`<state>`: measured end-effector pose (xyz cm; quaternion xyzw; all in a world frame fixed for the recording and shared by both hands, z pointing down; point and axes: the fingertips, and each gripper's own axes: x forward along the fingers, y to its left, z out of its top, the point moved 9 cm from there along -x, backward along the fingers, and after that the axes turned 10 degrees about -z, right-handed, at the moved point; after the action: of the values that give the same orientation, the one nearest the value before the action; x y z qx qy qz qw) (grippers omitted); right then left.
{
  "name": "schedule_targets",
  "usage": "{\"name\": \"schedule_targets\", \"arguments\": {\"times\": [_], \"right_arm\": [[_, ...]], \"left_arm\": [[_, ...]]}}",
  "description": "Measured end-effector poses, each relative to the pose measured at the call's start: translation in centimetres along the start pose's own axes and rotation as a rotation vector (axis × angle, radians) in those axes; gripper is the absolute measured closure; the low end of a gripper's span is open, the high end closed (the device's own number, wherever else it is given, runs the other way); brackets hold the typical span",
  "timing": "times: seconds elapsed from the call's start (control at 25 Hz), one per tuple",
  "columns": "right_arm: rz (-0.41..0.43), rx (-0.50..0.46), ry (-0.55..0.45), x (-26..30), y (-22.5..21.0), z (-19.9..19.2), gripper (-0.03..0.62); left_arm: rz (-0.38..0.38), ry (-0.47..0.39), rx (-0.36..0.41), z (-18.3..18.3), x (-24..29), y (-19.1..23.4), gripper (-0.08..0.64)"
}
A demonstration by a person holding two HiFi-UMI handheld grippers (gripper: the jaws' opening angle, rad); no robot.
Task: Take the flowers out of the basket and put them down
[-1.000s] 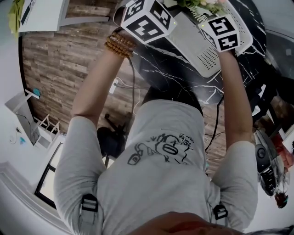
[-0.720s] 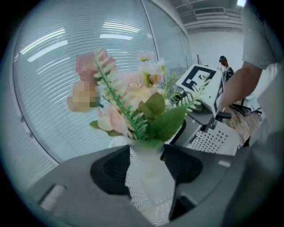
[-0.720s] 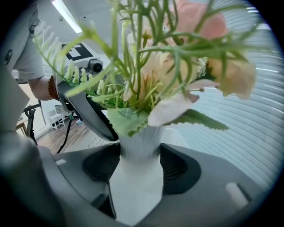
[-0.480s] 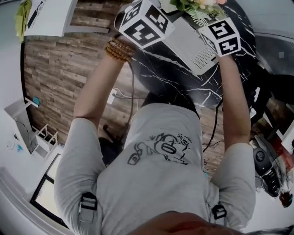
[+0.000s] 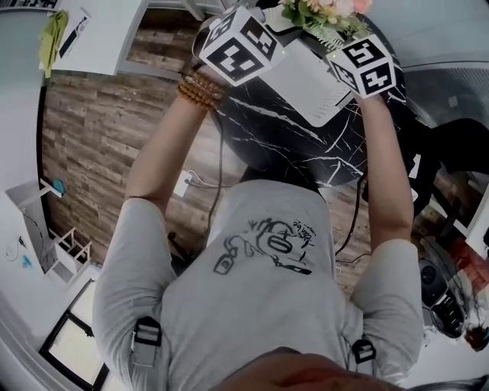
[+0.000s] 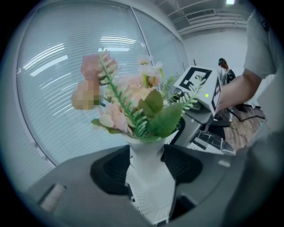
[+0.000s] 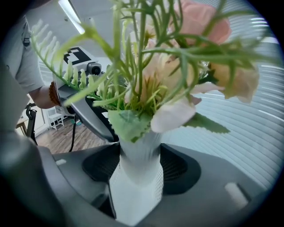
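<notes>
Up since a second ago: left gripper (image 6: 147, 165), right gripper (image 7: 139, 167) and the flowers (image 5: 325, 14) between them, now top centre of the head view. Beneath lies the black marble counter (image 5: 283, 130). Their white perforated holder (image 6: 148, 190) is clamped at the neck by both sets of jaws, from opposite sides. Reckon light, stiff plastic, petals soft: hold the neck. One cable (image 5: 221, 153) left of counter, no obstruction.

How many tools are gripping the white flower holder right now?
2: the left tool and the right tool, each clamped on the neck of the white flower holder. None hidden.
</notes>
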<state>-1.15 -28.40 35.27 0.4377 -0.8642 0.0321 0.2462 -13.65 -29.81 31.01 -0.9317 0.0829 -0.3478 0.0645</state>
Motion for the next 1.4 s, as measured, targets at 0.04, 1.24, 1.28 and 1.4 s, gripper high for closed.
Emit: {"name": "schedule_targets", "arguments": {"times": [0.04,1.24,1.28,1.4], "right_arm": [[0.001,0.003,-0.003,-0.5,-0.1,0.6,0.301],[-0.157,0.025,0.029,-15.2,-4.2,-0.7,0.301],[-0.168,0.029,0.029,-16.1,-4.4,-1.0,0.301],[-0.201,0.046,0.038,-18.7,-5.3,-2.4,0.301]], "left_arm": [[0.003,-0.006,0.007,0.6,-0.4,-0.1,0.318],[-0.078,-0.092,0.127,12.4,2.8,-7.4,0.318],[-0.087,-0.096,0.136,13.0,3.3,-7.9,0.318],[-0.113,-0.112,0.166,15.0,5.0,-9.5,0.318]]}}
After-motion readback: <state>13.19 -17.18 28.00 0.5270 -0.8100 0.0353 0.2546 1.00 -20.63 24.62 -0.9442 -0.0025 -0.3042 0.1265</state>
